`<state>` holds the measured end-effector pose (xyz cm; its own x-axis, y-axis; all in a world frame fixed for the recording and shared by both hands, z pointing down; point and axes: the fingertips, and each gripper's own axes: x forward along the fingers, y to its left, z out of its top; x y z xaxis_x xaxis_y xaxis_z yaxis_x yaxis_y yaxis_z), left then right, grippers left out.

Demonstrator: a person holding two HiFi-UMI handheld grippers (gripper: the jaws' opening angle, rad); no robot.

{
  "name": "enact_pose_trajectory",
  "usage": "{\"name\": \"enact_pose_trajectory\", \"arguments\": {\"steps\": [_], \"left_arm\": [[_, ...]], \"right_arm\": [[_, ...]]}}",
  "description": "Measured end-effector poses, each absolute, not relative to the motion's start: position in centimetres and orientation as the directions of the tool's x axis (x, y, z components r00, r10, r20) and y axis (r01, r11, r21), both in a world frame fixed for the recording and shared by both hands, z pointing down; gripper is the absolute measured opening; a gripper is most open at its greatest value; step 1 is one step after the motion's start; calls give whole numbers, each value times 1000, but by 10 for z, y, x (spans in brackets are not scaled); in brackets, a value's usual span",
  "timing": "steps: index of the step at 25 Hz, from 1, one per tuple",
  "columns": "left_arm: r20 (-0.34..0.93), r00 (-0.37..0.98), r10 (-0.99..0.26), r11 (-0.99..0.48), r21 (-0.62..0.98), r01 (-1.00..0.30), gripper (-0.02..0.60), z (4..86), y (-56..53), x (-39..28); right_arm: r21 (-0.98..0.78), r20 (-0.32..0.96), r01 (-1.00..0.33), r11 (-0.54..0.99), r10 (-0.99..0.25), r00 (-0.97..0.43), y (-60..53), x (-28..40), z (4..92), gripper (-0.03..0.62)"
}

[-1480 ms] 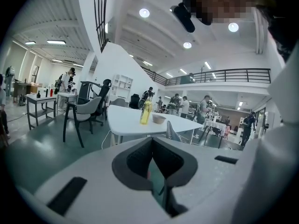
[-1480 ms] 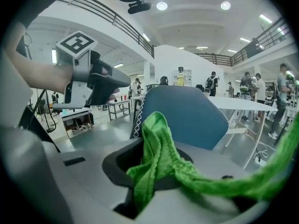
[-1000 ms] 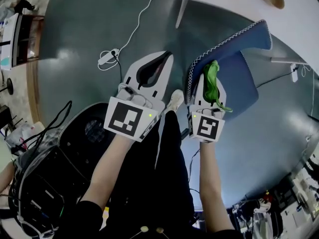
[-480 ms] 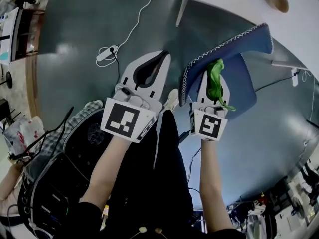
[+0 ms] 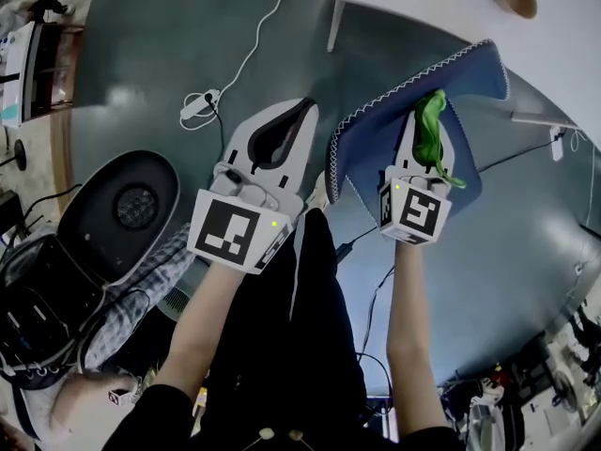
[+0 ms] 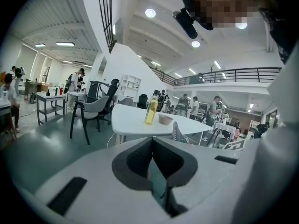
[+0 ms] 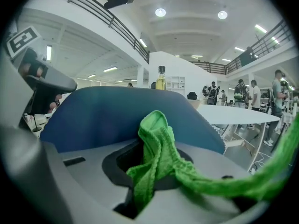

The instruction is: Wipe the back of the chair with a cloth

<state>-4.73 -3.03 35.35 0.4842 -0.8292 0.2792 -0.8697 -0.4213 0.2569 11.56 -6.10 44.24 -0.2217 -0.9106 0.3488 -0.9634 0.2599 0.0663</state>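
i am holding both arms out ahead of me and downward, forearms bare. my left arm [image 5: 202,318] is reaching forward, and my left gripper [image 5: 299,120] is pointing ahead and a little to the right, its marker cube facing up toward me. its fingers [image 6: 135,160] are meeting at the tips with nothing between them. my right arm [image 5: 408,332] is stretching a little farther out, and my right gripper [image 5: 430,111] is riding apart from the left one. its fingers are clamping a green cloth [image 7: 156,148], which is bunching between them and trailing off to the right.
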Motion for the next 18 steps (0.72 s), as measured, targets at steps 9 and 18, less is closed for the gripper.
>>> {"name": "enact_pose_trajectory", "arguments": {"steps": [9, 18], "left_arm": [[286, 474, -832, -413, 250, -876, 2, 357, -31, -54], [289, 485, -825, -425, 248, -870, 2, 356, -39, -50]], "right_arm": [[121, 333, -955, 272, -917, -219, -72, 122, 448, 46], [102, 340, -966, 239, -921, -192, -82, 134, 448, 46]]}}
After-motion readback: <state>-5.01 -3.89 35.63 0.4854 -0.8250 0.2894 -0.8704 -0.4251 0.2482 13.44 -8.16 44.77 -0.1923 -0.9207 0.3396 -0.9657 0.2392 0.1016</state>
